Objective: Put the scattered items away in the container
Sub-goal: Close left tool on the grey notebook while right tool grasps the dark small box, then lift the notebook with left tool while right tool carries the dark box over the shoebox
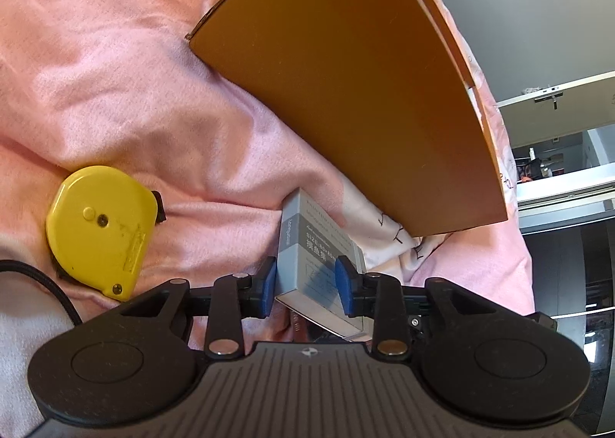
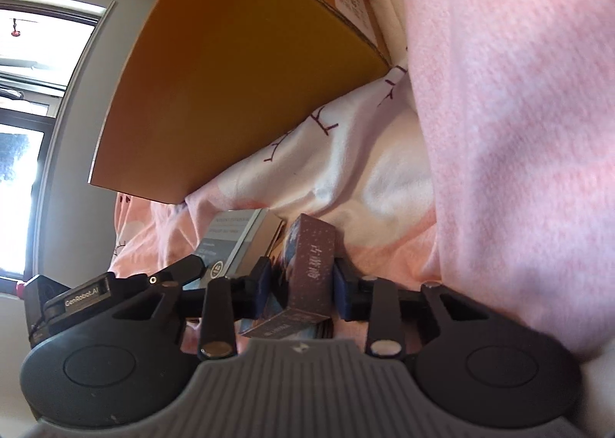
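Left tongs (image 1: 307, 284) clenched on grey box (image 1: 307, 246), right tongs (image 2: 300, 288) on brown carton (image 2: 307, 269), both just below cardboard container (image 1: 346, 92) on bed. Likely light, stiff, crushable; best gripped across flat sides.

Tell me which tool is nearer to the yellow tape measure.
Left. The left tool grips the grey box right beside the tape measure; the right tool's view never shows it.

Rumpled pink bedding (image 1: 115, 65) fills the foreground — grey walls (image 1: 538, 15) behind, a bright window (image 2: 23, 138) beyond.
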Tool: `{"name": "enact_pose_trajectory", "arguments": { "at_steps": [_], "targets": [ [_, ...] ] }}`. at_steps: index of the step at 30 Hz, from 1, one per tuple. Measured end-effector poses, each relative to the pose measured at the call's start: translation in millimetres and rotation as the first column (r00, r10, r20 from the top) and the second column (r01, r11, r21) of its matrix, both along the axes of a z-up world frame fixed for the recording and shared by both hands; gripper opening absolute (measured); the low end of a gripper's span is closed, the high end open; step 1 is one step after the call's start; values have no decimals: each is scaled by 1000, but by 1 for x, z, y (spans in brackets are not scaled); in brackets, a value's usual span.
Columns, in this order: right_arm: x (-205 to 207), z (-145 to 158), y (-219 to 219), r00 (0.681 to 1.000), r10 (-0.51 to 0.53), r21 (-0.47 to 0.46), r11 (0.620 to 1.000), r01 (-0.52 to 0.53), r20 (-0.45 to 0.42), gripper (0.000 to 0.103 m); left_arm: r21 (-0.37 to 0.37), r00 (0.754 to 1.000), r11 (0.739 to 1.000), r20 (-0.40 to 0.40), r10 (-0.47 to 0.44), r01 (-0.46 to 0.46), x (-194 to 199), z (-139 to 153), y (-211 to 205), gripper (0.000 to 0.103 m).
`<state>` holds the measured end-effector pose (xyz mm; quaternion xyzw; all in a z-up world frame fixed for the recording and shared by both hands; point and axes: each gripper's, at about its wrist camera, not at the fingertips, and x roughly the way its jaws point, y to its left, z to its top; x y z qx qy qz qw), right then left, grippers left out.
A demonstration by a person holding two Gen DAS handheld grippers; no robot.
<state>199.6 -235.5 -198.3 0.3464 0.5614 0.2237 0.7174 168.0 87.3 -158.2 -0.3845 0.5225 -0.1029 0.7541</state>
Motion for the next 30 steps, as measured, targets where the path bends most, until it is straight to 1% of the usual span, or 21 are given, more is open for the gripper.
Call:
{"name": "enact_pose_trajectory", "arguments": {
  "at_steps": [2, 4, 5, 7, 9, 13, 16, 20, 25, 30],
  "targets": [
    [-2, 4, -3, 1000, -8, 18, 1000, 8, -4, 31, -9, 1000, 1000, 12, 8, -8, 0, 2, 2, 33],
    [-4, 7, -4, 1000, -14, 31, 999, 14, -4, 29, -18, 999, 1000, 31, 15, -14, -1, 6, 5, 27],
    [-5, 10, -4, 1000, -17, 34, 999, 17, -3, 28, -22, 999, 1000, 39, 18, -17, -1, 8, 6, 26],
    [-6, 15, -4, 1000, -19, 30, 999, 18, 5, 28, -30, 998, 999, 55, 20, -19, -1, 12, 8, 20],
    [-7, 21, -3, 1000, -18, 19, 1000, 18, 19, 27, -34, 997, 999, 69, 23, -21, -1, 16, 8, 17],
    [-8, 36, -7, 998, -26, 11, 1000, 25, 52, 26, -15, 997, 1000, 82, 13, -12, 0, 22, 7, 17],
    [-8, 48, -10, 996, -34, -12, 999, 35, 86, 26, 2, 996, 1000, 93, 3, -3, 0, 27, 6, 17],
    [-6, 66, -20, 991, -49, -8, 999, 51, 126, 26, 13, 991, 1000, 134, -25, 24, 1, 40, 3, 17],
    [-3, 94, -32, 983, -49, 12, 999, 48, 178, 26, 34, 979, 997, 193, -70, 65, 6, 67, 4, 17],
    [6, 130, -29, 964, -44, 17, 999, 41, 262, 26, 71, 955, 992, 271, -120, 105, 15, 104, 5, 17]
  ]
}}
